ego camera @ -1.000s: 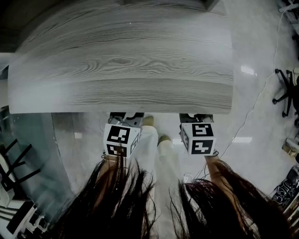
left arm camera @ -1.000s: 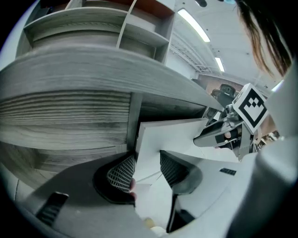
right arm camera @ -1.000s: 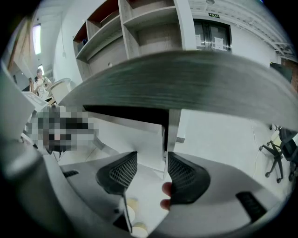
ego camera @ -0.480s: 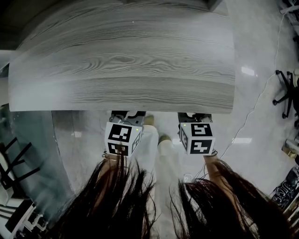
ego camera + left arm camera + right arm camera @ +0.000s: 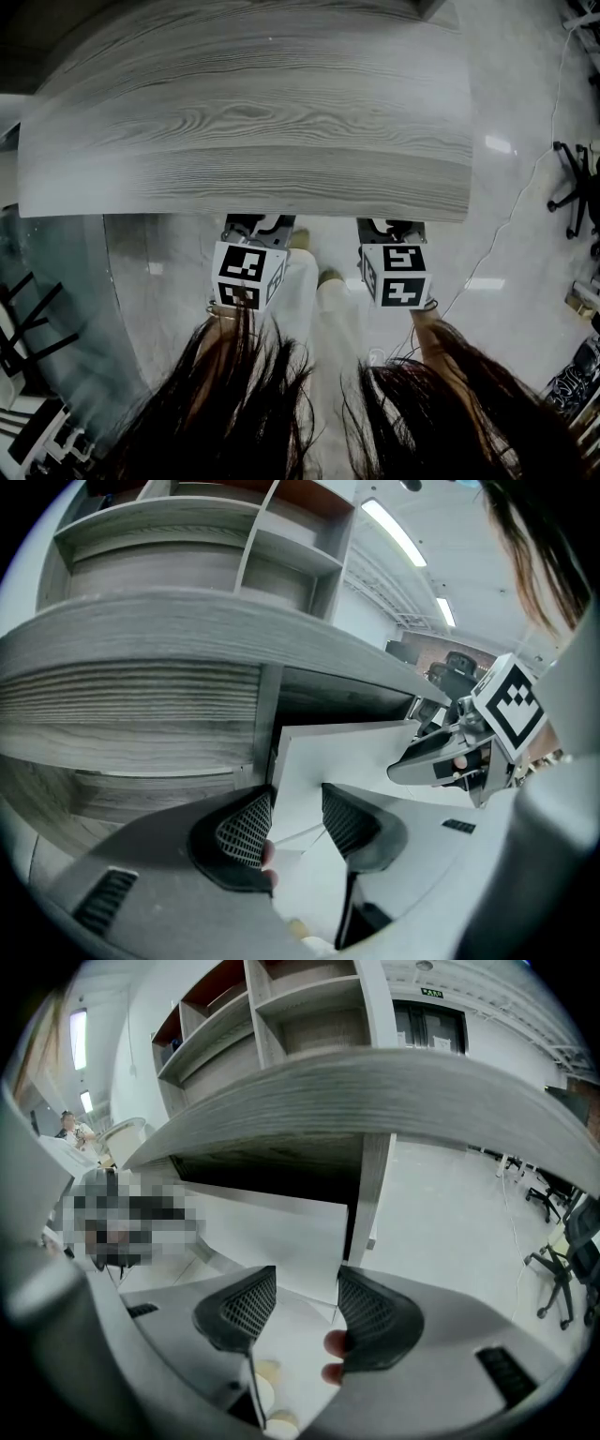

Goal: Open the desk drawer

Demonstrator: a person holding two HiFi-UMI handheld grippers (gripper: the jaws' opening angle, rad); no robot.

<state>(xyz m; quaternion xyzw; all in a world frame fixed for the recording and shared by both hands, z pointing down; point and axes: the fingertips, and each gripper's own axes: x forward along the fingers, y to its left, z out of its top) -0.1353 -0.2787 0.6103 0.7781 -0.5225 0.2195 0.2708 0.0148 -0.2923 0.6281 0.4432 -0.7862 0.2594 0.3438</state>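
Note:
The grey wood-grain desk (image 5: 253, 112) fills the top of the head view. Both grippers sit just under its front edge. The drawer shows as a white front panel (image 5: 347, 752) below the desk top, and its right end (image 5: 272, 1232) shows in the right gripper view. My left gripper (image 5: 255, 223) (image 5: 295, 822) is open, its jaws pointing at the panel's left part. My right gripper (image 5: 391, 227) (image 5: 307, 1312) is open too, its jaws framing the panel's lower right corner beside the desk leg (image 5: 367, 1194). I cannot tell whether either gripper touches the panel.
Open shelves (image 5: 197, 536) rise behind the desk. An office chair (image 5: 572, 183) and a floor cable (image 5: 511, 211) are at the right. A glass panel (image 5: 56, 309) stands at the left. The person's hair and legs (image 5: 323, 309) fill the lower head view.
Both grippers have crept a little forward, further in under the desk's front edge. Their jaws stay open.

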